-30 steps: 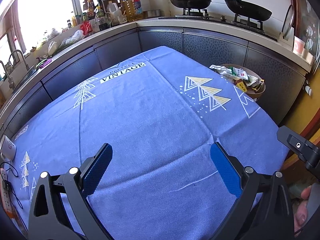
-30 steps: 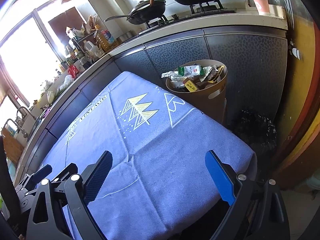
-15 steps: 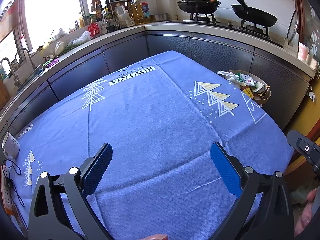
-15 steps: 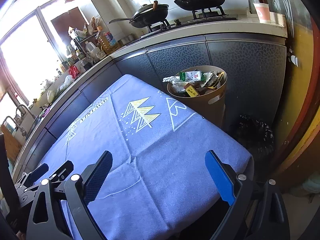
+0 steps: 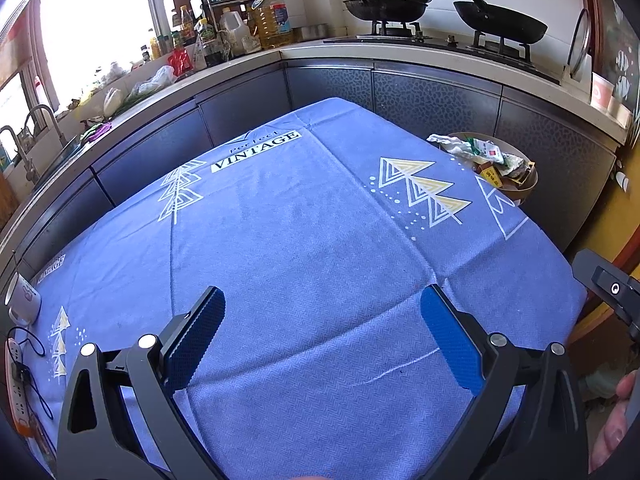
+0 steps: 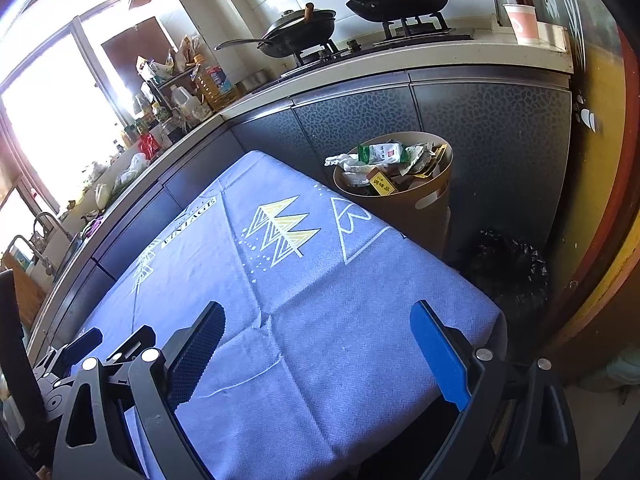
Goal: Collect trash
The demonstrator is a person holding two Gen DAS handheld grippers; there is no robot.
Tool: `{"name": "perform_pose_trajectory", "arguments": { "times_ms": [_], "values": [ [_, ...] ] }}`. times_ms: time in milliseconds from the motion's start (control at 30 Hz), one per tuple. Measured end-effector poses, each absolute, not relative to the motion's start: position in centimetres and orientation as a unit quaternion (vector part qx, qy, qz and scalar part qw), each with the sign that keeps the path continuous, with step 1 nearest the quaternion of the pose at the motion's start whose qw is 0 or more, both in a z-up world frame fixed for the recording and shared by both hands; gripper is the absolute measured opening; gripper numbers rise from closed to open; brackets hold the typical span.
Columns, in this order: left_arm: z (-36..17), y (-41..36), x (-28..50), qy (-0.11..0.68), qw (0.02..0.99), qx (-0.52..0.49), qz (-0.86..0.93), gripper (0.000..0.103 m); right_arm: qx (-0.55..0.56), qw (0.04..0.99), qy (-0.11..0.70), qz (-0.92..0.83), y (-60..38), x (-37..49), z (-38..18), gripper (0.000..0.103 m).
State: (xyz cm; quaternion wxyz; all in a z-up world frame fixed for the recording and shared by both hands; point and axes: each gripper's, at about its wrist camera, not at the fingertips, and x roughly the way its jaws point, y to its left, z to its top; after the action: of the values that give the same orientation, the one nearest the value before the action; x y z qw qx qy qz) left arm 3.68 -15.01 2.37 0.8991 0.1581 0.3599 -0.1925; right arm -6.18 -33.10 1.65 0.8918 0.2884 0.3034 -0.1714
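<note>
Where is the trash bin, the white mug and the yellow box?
trash bin (image 6: 430, 216): right wrist view, brown side wall.
white mug (image 5: 23, 299): left wrist view, its side.
yellow box (image 6: 382, 182): right wrist view, top face, inside the bin.

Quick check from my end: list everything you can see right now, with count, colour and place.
Tablecloth: one, blue with white and yellow tree prints, covering the table.
Trash bin: one, tan, on the floor off the table's far right corner, heaped with wrappers.
Wrappers: several, white, green and yellow, in the bin.
Woks: two, black, on the stove at the back.
Oil bottle: one, yellow, on the counter corner among other bottles.
Mug: one, white, at the table's left edge.
Power strip: one, white and orange, left edge by the mug.
Paper cup: one, pink and white, right end of the counter.
Black bag: one, on the floor right of the bin.
Left gripper: open, over the cloth.
Right gripper: open, over the cloth.
</note>
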Motion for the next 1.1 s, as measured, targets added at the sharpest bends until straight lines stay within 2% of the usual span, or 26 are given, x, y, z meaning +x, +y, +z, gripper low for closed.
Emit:
{"name": "perform_pose_trajectory", "arguments": {
  "times_ms": [1100],
  "values": [
    [1.6, -16.1, 3.3, 0.360, 0.894, 0.187, -0.190, 0.097, 0.302, 0.886, 0.310, -0.169, -33.5, -6.0, 0.5, 0.093]
  ]
}}
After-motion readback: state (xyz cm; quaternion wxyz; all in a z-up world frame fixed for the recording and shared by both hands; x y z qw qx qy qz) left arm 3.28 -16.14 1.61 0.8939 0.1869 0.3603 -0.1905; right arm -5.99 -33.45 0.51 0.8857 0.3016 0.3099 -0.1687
